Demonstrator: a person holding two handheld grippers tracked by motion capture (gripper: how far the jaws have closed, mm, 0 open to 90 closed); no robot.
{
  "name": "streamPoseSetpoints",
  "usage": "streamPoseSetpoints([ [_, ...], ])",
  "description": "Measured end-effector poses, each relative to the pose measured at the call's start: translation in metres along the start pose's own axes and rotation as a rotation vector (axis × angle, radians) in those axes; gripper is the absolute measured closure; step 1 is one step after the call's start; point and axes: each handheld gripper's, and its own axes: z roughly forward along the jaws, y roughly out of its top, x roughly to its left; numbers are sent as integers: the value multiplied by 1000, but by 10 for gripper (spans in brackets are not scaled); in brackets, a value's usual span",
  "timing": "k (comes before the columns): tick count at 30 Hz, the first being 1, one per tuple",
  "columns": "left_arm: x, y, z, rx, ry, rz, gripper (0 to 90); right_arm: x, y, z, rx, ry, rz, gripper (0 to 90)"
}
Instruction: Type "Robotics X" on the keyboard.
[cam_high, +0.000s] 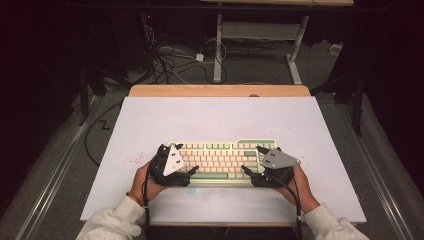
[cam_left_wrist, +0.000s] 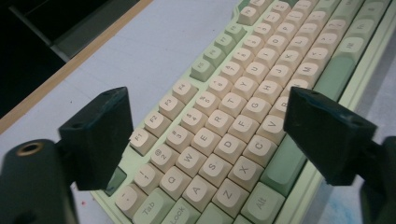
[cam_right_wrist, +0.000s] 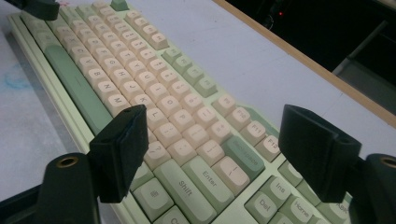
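Item: keyboard (cam_high: 220, 161), cream keycaps with pale green modifier keys and a pale green case. It lies flat on the white table top (cam_high: 215, 117), near the edge closest to the person and roughly centred across the width, its long side parallel to that edge.

Item: left gripper (cam_high: 181, 164), held in the person's left hand (cam_high: 150, 182), sits at the keyboard's left end. A grey three-cornered plate (cam_high: 173, 158) lies on top of it. In the left gripper view its two black jaws stand wide apart, with the keyboard's left block of keys (cam_left_wrist: 219, 135) between and beyond them; one jaw hangs over the function-key corner, the other over the front edge by the space bar (cam_left_wrist: 308, 121). The jaws hold nothing; whether they touch the case cannot be told.

Item: right gripper (cam_high: 254, 169), held in the person's right hand (cam_high: 300, 187), sits at the keyboard's right end, also topped by a grey plate (cam_high: 279, 158). In the right gripper view its jaws are likewise spread wide, the Enter and Shift keys (cam_right_wrist: 201, 179) lying between them; contact with the keyboard cannot be told.

Item: pale sleeves (cam_high: 112, 222) behind the keyboard's near side.

Item: faint red speckles (cam_high: 131, 161) on the table top, left of the keyboard.

Item: wooden strip (cam_high: 220, 90) along the table's edge, beyond the keyboard.

Item: cables (cam_high: 172, 60) on the floor, farther beyond the keyboard.
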Motion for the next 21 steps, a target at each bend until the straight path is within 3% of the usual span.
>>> streamPoseSetpoints([
  [6,1,-1,-8,-29,15,-1,148,-3,2,-7,-27,-17,11,161],
  [21,-2,-10,-27,-39,63,45,148,-9,-4,-34,-70,-36,26,165],
])
